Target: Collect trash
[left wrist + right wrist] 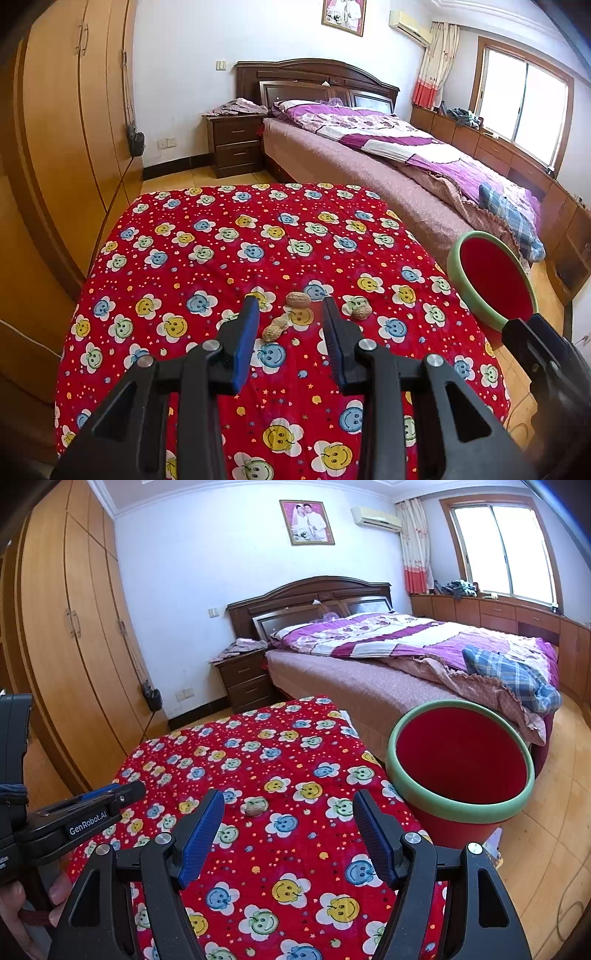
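Both the left gripper point(288, 306) and right gripper point(288, 805) hover spread and empty over the bench point(207, 266), where three peanut shells point(298, 300) lie uncollected, while the red bin point(460, 760) beside it looks seemingly empty.

Two handheld black plastic grippers with blue-padded fingers.

The left gripper point(290, 306) and the right gripper point(288, 805) are built alike: angular black arms with triangular cut-outs, round silver screws at the joints, ridged blue pads point(199, 838). "GenRobot.AI" is printed in white on the left one's side.
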